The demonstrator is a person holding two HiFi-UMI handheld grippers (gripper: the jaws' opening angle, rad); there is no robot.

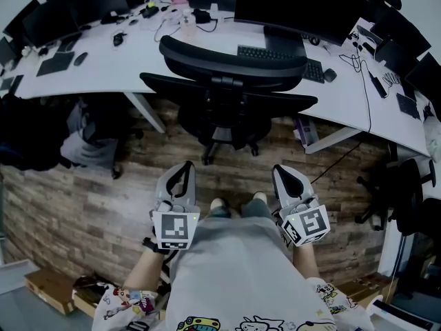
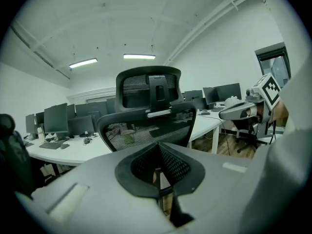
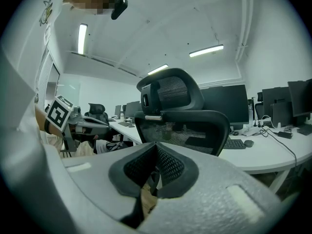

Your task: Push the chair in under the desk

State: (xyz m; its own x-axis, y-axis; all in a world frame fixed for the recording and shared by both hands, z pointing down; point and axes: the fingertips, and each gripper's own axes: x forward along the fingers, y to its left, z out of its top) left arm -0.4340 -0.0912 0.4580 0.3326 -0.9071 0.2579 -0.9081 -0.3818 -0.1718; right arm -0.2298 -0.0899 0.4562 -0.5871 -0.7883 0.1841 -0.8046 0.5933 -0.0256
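A black mesh office chair (image 1: 231,74) stands with its seat partly under the white desk (image 1: 124,67), its back toward me. Both gripper views show that chair straight ahead: its mesh back (image 2: 146,123) and headrest in the left gripper view, and the same back (image 3: 183,126) in the right gripper view. My left gripper (image 1: 182,167) and right gripper (image 1: 284,173) hang side by side over the wood floor, well short of the chair and touching nothing. Both are shut and empty.
Monitors (image 1: 296,5), a keyboard (image 1: 275,57), cables and small items cover the curved desk. Another dark chair (image 1: 93,133) sits at the left and a further one (image 1: 396,198) at the right. Cardboard boxes (image 1: 48,288) lie on the floor at lower left.
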